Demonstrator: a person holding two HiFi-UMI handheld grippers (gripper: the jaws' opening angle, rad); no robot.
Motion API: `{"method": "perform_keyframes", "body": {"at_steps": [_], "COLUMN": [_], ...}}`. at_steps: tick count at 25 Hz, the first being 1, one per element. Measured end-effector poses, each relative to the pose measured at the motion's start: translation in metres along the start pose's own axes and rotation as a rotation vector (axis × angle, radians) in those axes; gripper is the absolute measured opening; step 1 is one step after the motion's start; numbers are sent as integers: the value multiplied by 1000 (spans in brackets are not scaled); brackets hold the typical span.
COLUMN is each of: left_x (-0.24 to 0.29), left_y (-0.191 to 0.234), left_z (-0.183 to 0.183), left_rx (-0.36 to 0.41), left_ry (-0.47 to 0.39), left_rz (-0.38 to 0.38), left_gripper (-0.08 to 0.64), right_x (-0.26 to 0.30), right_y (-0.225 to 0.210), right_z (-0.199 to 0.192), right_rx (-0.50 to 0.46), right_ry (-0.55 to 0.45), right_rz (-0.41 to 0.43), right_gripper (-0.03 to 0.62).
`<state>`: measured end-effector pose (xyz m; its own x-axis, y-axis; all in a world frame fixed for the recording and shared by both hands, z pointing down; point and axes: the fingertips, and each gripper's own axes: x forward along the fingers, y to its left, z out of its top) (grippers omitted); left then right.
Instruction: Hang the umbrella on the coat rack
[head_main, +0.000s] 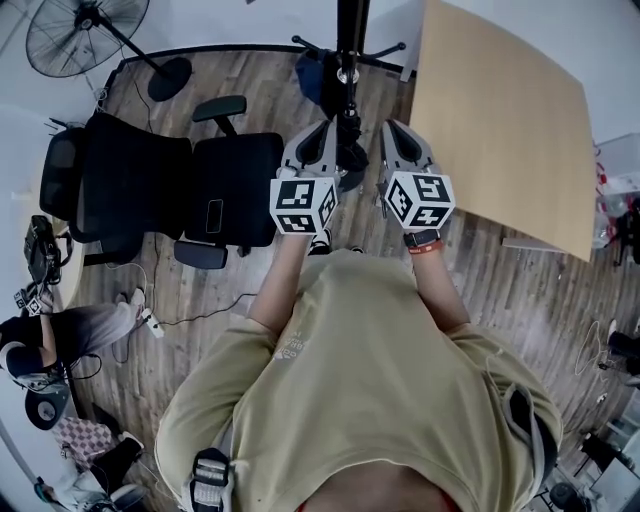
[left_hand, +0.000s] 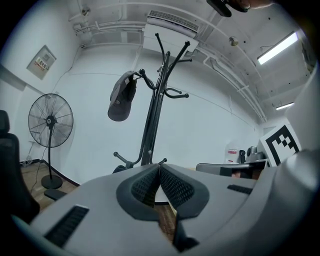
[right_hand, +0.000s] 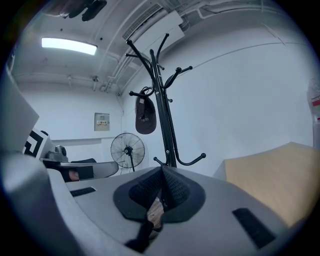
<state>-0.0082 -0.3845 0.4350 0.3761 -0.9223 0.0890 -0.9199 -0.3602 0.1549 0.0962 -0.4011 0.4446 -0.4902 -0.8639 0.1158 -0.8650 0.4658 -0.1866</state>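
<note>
Black steel coat rack (left_hand: 152, 125) rises just in front of you, a dark cap (left_hand: 121, 102) on one upper hook and the other hooks in view bare. You hold both tongs up toward its pole, left tongs (left_hand: 159, 167) and right tongs (right_hand: 162, 170) alike clenched pad to pad on nothing. The umbrella shows in no view, neither in a grip nor on any hook seen, so where it is cannot be told, nor which step is in hand. Hanging it would likely call for a free hook clear of the cap, reached past the pale wooden desk (head_main: 500, 120) on your right.
</note>
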Motion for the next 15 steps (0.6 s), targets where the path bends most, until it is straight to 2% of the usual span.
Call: {"method": "perform_keyframes", "body": {"at_steps": [15], "left_x": [5], "left_y": [1], "left_z": [-2], "left_rx": [-23], "left_ry": [15], "left_rz": [-9], "left_gripper": [23], "right_x": [3], "right_y": [4], "right_z": [0], "right_rx": [5], "right_ry": [19], "right_rz": [0], "right_gripper": [15]}}
